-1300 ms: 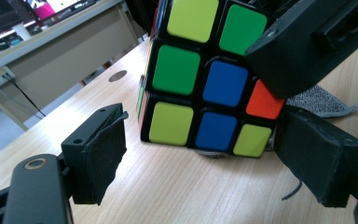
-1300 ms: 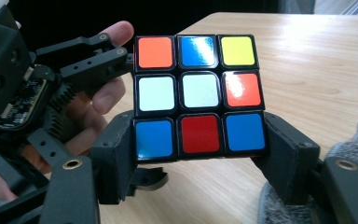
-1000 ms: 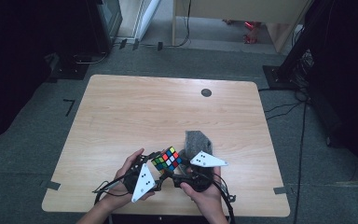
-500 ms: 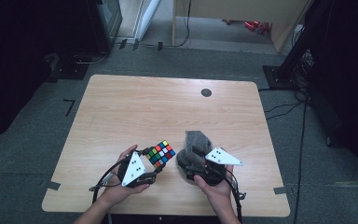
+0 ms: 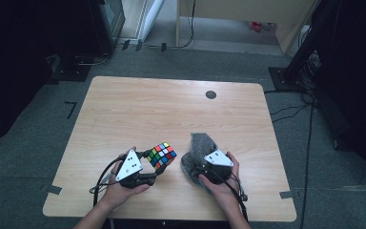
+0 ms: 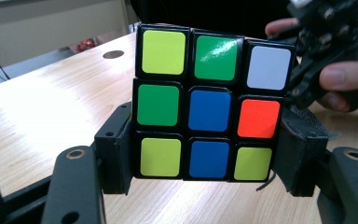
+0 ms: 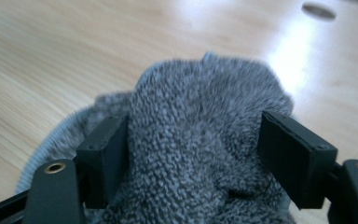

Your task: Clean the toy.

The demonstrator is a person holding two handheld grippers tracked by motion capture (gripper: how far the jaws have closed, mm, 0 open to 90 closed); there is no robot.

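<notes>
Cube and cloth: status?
Left tongs clamped on cube, held off table. Right tongs just opening around grey cloth. Nothing in the way.

One colour-tiled puzzle cube [image 5: 162,155] and one grey knitted cloth [image 5: 201,148] are sitting over the one wooden bench [image 5: 171,114]. Two claws are working here, a left claw [image 5: 148,166] and a right claw [image 5: 198,168].

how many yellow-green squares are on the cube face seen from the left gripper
3 on the cube: one at the top left corner, one at the bottom left corner, one at the bottom right corner. Its other faces are turned away in that view, so they may hold more.
</notes>
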